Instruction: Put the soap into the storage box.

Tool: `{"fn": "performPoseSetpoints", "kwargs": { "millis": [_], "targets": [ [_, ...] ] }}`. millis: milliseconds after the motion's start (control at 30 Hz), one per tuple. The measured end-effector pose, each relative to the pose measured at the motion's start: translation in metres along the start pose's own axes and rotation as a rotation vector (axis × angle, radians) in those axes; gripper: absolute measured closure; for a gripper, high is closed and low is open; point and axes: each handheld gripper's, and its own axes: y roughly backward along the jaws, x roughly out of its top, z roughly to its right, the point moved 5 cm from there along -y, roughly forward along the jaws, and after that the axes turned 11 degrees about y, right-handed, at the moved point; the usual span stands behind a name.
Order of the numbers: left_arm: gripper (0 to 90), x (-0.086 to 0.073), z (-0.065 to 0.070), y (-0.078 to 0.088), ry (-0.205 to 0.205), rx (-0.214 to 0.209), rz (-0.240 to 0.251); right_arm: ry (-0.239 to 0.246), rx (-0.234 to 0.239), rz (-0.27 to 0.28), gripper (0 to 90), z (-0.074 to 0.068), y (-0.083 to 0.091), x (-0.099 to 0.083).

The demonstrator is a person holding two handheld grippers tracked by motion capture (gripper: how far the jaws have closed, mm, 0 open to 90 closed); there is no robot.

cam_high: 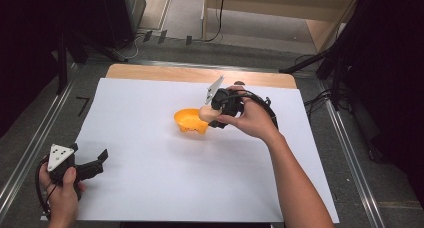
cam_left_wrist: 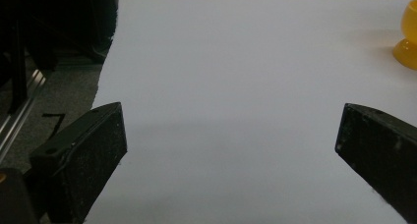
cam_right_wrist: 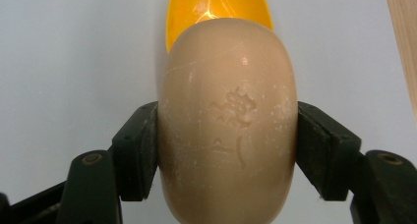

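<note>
Soap over bowl, mid-sheet.
Soap [cam_right_wrist: 228, 121] in right gripper [cam_high: 212, 113] just above bowl [cam_high: 189, 120]; left gripper [cam_high: 92, 165] at sheet's [cam_high: 165, 173] near-left edge.

The bar of soap [cam_right_wrist: 227, 121] is pale beige (a faint stamped emblem on its face), the dish [cam_high: 190, 120] bright orange-yellow, the sheet [cam_high: 165, 163] plain white, the tongs [cam_right_wrist: 227, 150] black.

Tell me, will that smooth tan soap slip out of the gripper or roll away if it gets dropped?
The soap looks rounded and smooth, so it could probably slip; the right gripper pinches it only at its two curved sides. It seems stiff, since the sides show no dent. Dropped on the white sheet, it might rock or slide a bit. The orange bowl would likely hold it.
</note>
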Motion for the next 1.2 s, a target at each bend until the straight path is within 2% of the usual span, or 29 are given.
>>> {"fn": "performPoseSetpoints", "kwargs": {
  "millis": [167,733,1200],
  "targets": [
    [0.0,0.0,0.0,0.0,0.001,0.0,0.0,0.007,-0.004,0.008,32.8,0.003,-0.001,0.006],
    [0.0,0.0,0.0,0.0,0.002,-0.001,0.002,0.039,0.037,0.009,32.8,0.009,-0.018,0.023],
    [0.0,0.0,0.0,0.0,0.005,-0.003,0.002,0.036,0.071,0.003,32.7,0.013,-0.032,0.034]
  ]
}}
